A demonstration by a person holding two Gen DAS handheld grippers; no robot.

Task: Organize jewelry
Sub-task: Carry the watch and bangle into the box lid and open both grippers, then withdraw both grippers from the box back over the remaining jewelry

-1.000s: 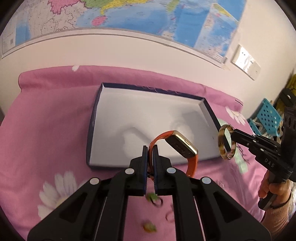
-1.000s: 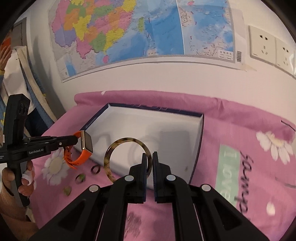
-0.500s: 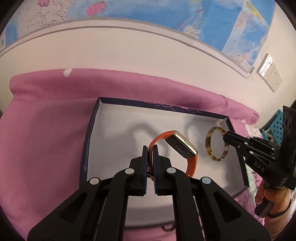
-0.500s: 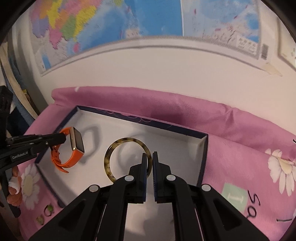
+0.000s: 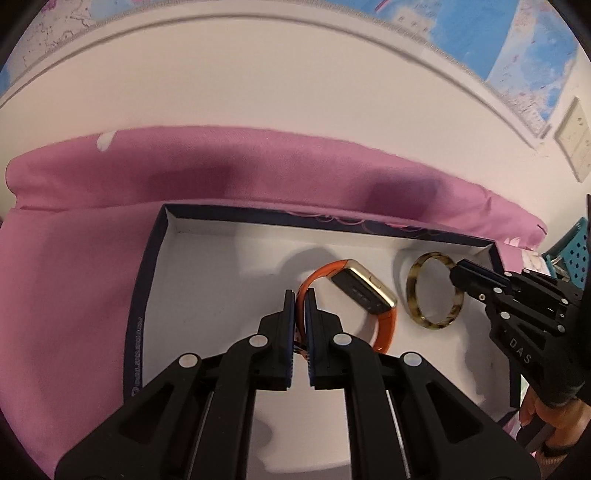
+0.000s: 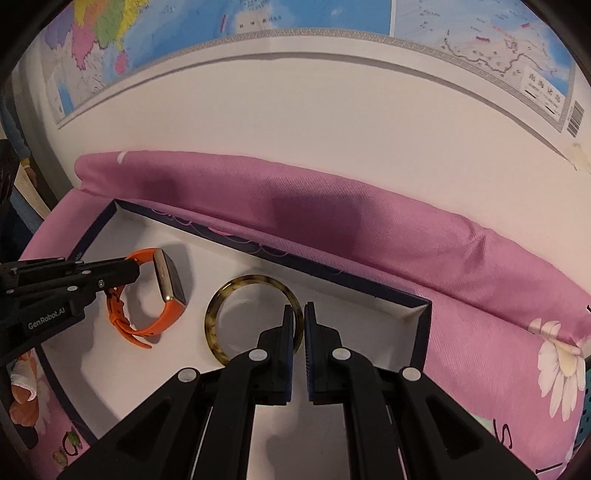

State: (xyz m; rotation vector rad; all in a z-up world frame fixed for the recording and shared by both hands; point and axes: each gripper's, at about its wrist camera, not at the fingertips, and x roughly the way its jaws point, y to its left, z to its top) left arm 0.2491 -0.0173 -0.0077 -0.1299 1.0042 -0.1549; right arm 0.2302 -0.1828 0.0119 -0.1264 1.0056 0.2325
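Partly hidden pieces around the two tools

The watch (image 5: 364, 295) strap vanished between the left gripper (image 5: 300, 295) fingers; small rings (image 6: 72, 441) beside that tool were too blurred to identify, and the map (image 6: 258, 22) was cropped.

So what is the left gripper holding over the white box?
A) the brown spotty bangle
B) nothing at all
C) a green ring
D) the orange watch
D: the left gripper is shut on the strap of the orange watch above the white box, while the bangle sits in the right gripper.
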